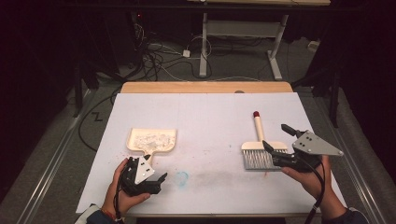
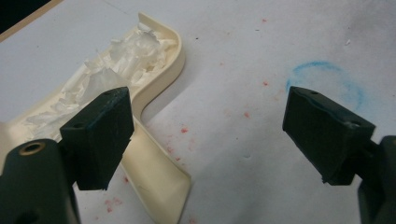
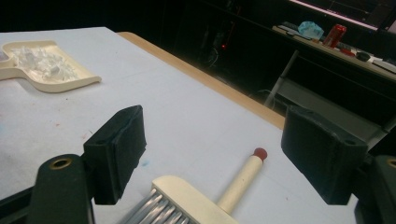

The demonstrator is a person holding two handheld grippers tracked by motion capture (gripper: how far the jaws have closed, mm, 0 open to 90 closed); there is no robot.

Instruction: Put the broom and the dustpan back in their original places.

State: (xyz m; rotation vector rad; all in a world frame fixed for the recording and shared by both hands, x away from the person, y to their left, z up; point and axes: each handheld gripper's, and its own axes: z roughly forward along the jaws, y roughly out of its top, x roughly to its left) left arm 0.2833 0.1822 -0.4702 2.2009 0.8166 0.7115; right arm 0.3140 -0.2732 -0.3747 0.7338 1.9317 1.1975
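Grippers: two. Left gripper (image 1: 150, 173) has jaws spread wide, nothing in them; right gripper (image 1: 277, 140) same, gaping over the brush head.
Table (image 1: 210, 112): one, white top.
Dustpan (image 1: 152, 140): one, near left, full of white scraps (image 2: 116, 60).
Brush (image 1: 258, 149): one, right side, red-tipped handle pointing far.
Left gripper view extra: blue ring (image 2: 327, 81) and red specks, close up.

Each hand carries a black two-jaw tool — the left gripper (image 1: 148, 173) and the right gripper (image 1: 278, 137) alike wear a grey three-cornered plate on top, dotted with small dark screw holes. Seen close in the gripper views, the jaws end in blocky matt-black pads (image 2: 100, 135) with small recessed holes, and a brass-ringed hole sits in the black body below the left pad. A black cable (image 1: 320, 196) trails from the right gripper past the wrist — and dark sleeves (image 1: 351, 216) cover both forearms.
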